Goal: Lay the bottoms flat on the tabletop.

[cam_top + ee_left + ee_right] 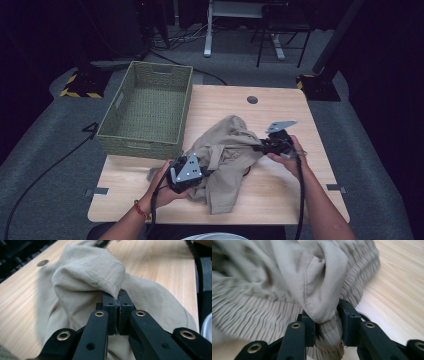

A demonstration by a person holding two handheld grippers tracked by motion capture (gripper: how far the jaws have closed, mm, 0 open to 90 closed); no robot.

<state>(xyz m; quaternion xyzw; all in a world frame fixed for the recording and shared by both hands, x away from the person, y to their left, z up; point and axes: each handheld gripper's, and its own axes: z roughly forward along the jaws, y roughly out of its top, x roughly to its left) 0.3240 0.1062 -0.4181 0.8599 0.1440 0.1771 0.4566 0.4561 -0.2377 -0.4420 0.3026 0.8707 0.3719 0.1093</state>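
A crumpled beige garment (227,150) lies in the middle of the wooden table (280,197). My left gripper (206,170) is at its near left edge, shut on a stitched hem of the garment (85,272), with the jaws (118,296) pressed together on the thin cloth. My right gripper (257,147) meets the cloth from the right. Its jaws (325,312) clamp a thick fold of the garment (287,277) beside a ribbed, elastic-looking band. A hand holds each gripper.
A green woven basket (142,141) stands at the table's far left corner, hanging over the left edge. A round cable hole (252,100) sits near the far edge. Bare tabletop lies to the right of the garment and along the near edge.
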